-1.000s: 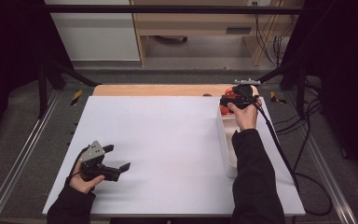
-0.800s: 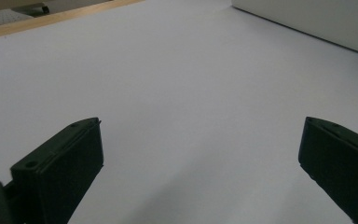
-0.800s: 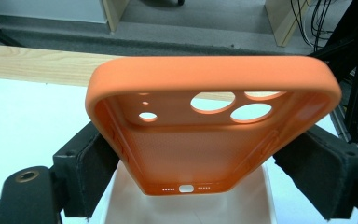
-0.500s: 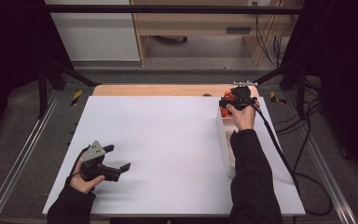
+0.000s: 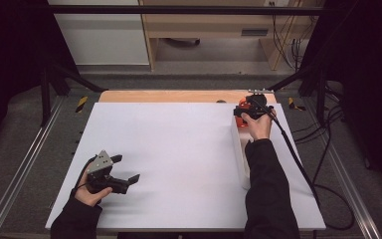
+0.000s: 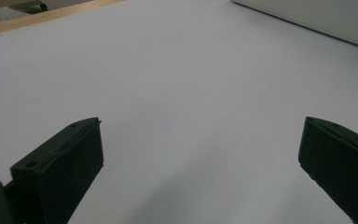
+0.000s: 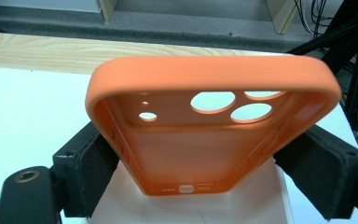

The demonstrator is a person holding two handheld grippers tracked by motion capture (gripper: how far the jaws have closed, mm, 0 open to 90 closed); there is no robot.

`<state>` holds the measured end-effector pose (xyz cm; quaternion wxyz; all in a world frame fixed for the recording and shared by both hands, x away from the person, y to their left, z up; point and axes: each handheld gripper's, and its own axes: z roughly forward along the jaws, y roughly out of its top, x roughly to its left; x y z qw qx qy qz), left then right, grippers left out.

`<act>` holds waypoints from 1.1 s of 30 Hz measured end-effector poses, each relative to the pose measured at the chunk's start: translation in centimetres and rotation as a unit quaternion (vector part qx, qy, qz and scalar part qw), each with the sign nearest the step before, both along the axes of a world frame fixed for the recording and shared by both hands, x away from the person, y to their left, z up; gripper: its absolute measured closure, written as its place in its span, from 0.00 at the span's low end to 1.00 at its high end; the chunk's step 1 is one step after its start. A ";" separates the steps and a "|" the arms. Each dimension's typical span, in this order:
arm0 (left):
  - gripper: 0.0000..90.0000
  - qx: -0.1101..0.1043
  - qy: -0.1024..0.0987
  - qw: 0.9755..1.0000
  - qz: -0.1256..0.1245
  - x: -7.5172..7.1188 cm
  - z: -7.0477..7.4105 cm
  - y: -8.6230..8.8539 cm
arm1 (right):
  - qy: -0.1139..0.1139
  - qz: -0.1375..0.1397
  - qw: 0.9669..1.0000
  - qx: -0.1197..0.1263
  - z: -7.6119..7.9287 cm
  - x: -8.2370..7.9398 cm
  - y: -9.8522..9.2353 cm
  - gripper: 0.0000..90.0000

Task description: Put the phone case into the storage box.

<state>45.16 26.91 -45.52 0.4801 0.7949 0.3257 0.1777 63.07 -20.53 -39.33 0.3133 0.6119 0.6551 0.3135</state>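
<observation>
White table surface (image 5: 179,159) fills the centre of the high view, bare across its middle; a strip of pale wood (image 5: 179,96) runs along its far edge; metal rails flank it left and right over grey floor; beyond, a white cabinet (image 5: 99,35) at upper left and a wooden shelf unit (image 5: 209,22) at upper centre; dark cables (image 5: 323,149) trail down the right side.

Left gripper (image 5: 125,169) at lower left of the high view, low over the table, jaws spread wide, nothing between them.

Right gripper (image 5: 242,110) at upper right, near the far edge; jaws clamped on the two long sides of an orange phone case (image 7: 205,140), open side toward the camera, camera cutouts at the far end; a white tray (image 5: 238,149) lies beneath and toward the person, along the table's right part.
</observation>
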 end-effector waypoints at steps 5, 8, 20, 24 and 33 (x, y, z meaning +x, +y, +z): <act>0.00 0.000 0.000 1.000 0.000 0.0 0.0 0.0 | 0.002 0.002 1.000 0.000 -0.2 0.1 0.1 0.17; 0.00 0.000 0.000 1.000 0.000 0.0 0.0 0.0 | 0.003 0.001 1.000 -0.001 -0.3 0.1 0.2 0.17; 0.00 0.001 0.000 1.000 -0.001 0.0 0.0 0.0 | 0.002 0.000 1.000 0.004 -0.6 0.1 0.1 0.17; 0.00 0.002 0.000 1.000 -0.002 0.0 0.0 0.0 | 0.002 0.000 1.000 0.007 -0.5 0.1 0.1 0.16; 0.00 0.003 0.002 1.000 -0.004 0.0 -0.1 -0.1 | 0.001 0.014 1.000 0.014 -0.3 0.0 -0.1 0.04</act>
